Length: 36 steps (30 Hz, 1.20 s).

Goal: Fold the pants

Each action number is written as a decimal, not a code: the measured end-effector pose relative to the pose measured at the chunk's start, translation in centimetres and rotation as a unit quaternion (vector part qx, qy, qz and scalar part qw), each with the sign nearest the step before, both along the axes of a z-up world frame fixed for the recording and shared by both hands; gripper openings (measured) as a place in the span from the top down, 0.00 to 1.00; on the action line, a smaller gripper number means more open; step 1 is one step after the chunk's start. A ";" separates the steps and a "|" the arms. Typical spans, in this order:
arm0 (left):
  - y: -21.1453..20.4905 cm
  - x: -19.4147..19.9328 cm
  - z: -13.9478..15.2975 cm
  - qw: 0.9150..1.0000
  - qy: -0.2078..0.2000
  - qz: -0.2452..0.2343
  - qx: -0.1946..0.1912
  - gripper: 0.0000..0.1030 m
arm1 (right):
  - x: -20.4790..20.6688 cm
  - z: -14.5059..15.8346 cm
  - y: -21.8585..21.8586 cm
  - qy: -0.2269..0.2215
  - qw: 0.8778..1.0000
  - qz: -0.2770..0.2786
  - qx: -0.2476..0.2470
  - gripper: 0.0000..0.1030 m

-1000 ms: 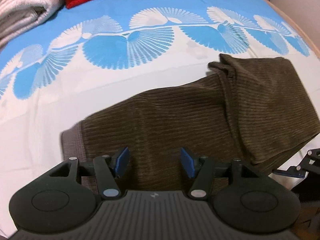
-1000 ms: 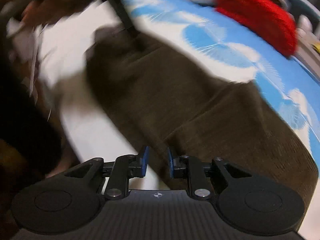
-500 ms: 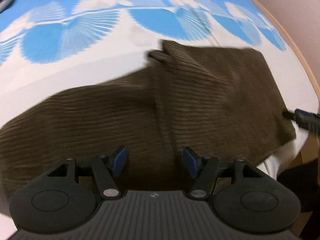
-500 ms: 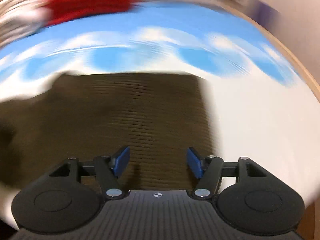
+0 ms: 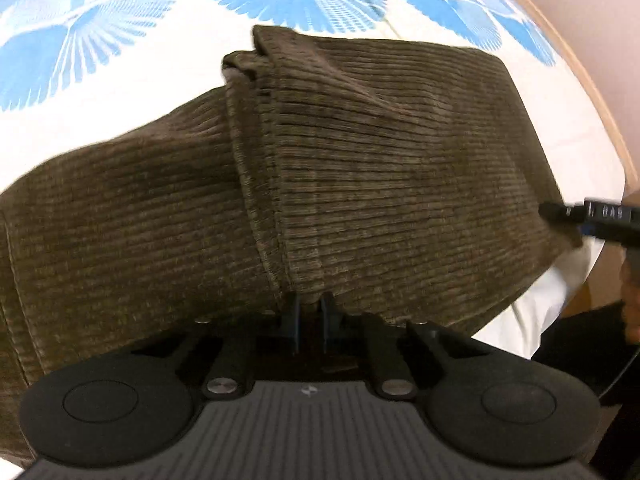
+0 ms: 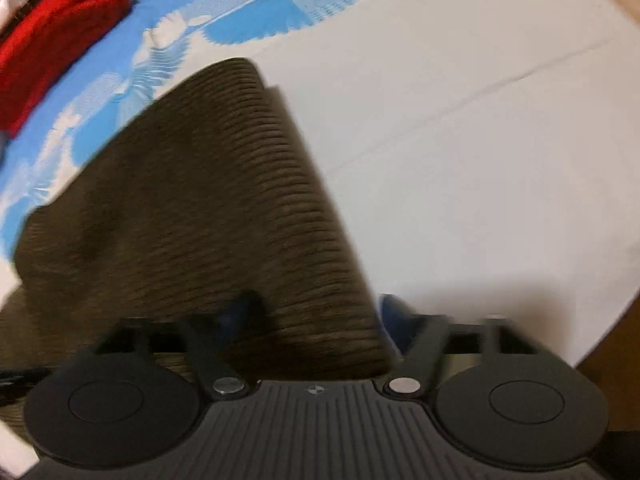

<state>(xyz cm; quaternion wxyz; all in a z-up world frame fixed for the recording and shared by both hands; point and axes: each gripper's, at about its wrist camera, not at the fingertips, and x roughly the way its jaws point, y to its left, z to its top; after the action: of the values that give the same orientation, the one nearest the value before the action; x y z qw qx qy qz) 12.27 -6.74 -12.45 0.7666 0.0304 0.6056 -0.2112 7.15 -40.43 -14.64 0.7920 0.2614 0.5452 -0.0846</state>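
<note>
Your left gripper (image 5: 308,316) has changed most: half a second ago its fingers stood wide apart above the cloth, and now they are drawn close together with the near edge of the brown corduroy pants (image 5: 360,168) pinched between them, right where the folded-over layer's seam runs down to the hem. Your right gripper (image 6: 316,316) has swung round from the blurred sweep of a second ago and now has its fingers spread, one on each side of the pants' near right corner, the cloth lying between them; that picture is smeared with motion, so you cannot call it a grip yet, only a straddle. From the left wrist view the right gripper's tip shows touching the pants' right edge. I judge that you are taking hold of one end at two points, ready to carry it over for the next fold. The pants lie across the blue and white sheet (image 5: 132,80), with one part already folded onto the other and a bunched ridge at the far end of that overlap. Farther off, a red garment (image 6: 52,28) sits at the sheet's far side, well apart
</note>
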 end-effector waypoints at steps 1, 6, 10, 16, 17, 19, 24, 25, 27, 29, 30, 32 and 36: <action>0.0 0.0 0.1 1.000 -0.001 -0.001 -0.003 0.94 | 0.2 0.2 0.1 -0.002 1.000 0.002 -0.004 0.53; 1.7 -0.3 4.1 0.997 -0.026 0.010 -0.078 0.96 | -0.5 4.4 -1.0 -0.068 0.996 -0.023 0.049 0.74; 1.9 -1.9 4.1 0.998 -0.014 -0.016 -0.057 0.97 | -1.2 8.1 -1.3 -0.114 0.992 -0.001 0.047 0.74; 1.1 -1.8 2.4 0.997 -0.048 -0.031 0.045 0.96 | -1.3 2.2 -1.7 0.023 0.998 -0.053 0.009 0.64; 1.5 -1.6 3.4 0.998 -0.063 -0.019 0.009 0.96 | -1.1 2.3 -1.3 0.020 0.999 -0.047 -0.001 0.62; 1.3 -1.3 4.4 0.997 -0.074 -0.017 -0.033 0.93 | -0.6 2.8 -0.3 0.009 0.999 -0.026 -0.023 0.58; -2.0 -1.9 1.2 0.996 -0.037 -0.077 0.010 0.93 | -0.6 1.4 -0.4 0.031 0.999 -0.037 -0.022 0.38; -2.6 -2.1 0.0 0.995 -0.027 -0.086 0.040 0.93 | -0.9 1.4 -0.5 0.032 0.998 -0.042 -0.019 0.36; -3.4 -2.4 -0.8 0.992 -0.031 -0.097 0.079 0.93 | -0.9 1.4 -0.7 0.033 0.998 -0.042 -0.018 0.36; -3.3 -2.0 -1.0 0.991 -0.019 -0.092 0.092 0.92 | -1.1 1.3 -0.6 0.032 0.999 -0.040 -0.016 0.36; -3.2 -1.9 -0.7 0.992 -0.024 -0.088 0.090 0.91 | -1.1 1.3 -0.7 0.029 0.999 -0.038 -0.013 0.42; -3.1 -1.5 0.6 0.993 -0.041 -0.080 0.073 0.87 | -1.1 1.5 -0.6 0.015 0.999 -0.029 0.006 0.59; -2.2 -0.8 4.0 0.995 -0.086 -0.044 0.029 0.61 | -1.4 2.7 -0.4 -0.001 1.000 -0.023 0.000 0.73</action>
<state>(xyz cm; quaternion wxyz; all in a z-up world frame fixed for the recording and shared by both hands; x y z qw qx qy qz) 11.44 -8.89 -8.42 0.8047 0.0974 0.5414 -0.2235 5.80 -40.80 -11.98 0.7903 0.2741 0.5384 -0.1020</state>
